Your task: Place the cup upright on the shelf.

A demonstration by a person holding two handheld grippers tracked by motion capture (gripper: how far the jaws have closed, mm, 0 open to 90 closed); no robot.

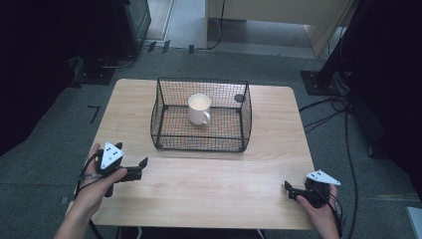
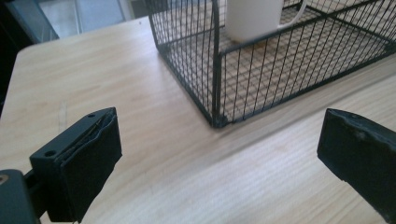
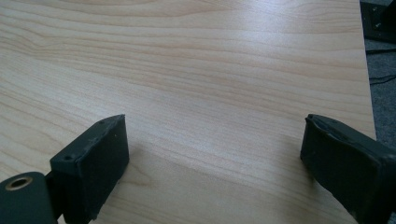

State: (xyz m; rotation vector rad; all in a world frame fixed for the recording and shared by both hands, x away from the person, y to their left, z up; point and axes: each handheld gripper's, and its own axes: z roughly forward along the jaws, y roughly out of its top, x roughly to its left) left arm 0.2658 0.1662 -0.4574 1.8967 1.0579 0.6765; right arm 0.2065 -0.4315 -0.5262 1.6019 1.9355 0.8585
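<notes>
While a white mug [image 1: 199, 109] stands upright inside a black wire basket [image 1: 164, 130] toward the far middle of the light wooden counter [image 1: 209, 189], both grippers sit well back from it near the front edge. Seen from the high view, the mug's handle points toward the near right, and the basket is open at the top with mesh walls all round. The left gripper [image 1: 138, 170] is held in the person's left hand [image 1: 94, 186] at the near left corner of the counter, a grey three-cornered plate on top of it, its black jaws pointing to the right. In the left gripper view those jaws are spread wide with nothing between them, and beyond them lies bare wood, then a near corner of the basket [image 2: 280, 74] with the lower part of the mug [image 2: 254, 18] behind the mesh. The right gripper [image 1: 291, 190] rests in the person's right hand [image 1: 321, 211] at the near right corner, well apart from the basket, its jaws pointing left. In the right gripper view its jaws are likewise spread wide and hold nothing, with only wood grain between them and grey floor [image 3: 380, 70] past the counter's edge.
</notes>
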